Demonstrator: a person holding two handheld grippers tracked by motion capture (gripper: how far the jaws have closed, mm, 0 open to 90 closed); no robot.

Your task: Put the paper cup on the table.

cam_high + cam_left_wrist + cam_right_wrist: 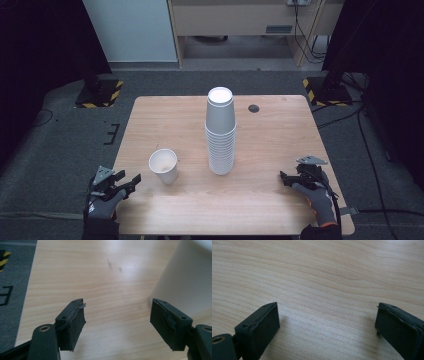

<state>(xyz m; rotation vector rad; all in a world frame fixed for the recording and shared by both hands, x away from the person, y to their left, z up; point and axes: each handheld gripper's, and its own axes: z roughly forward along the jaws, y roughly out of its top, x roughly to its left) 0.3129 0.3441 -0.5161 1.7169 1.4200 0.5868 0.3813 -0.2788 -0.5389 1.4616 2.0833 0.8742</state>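
High view: the left gripper, jaws wide and empty, sits just left of the lone upright foam cup, lined up to grasp it; right gripper rests wide, empty.

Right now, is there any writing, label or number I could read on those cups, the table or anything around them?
None can be read.
Single cup: plain white, no print.
Cup stack: plain white, no print.
Table: bare wood, only faint smudges.
Floor plates: yellow and black warning stripes, no words.
Cabinet label: too small and blurred to read.
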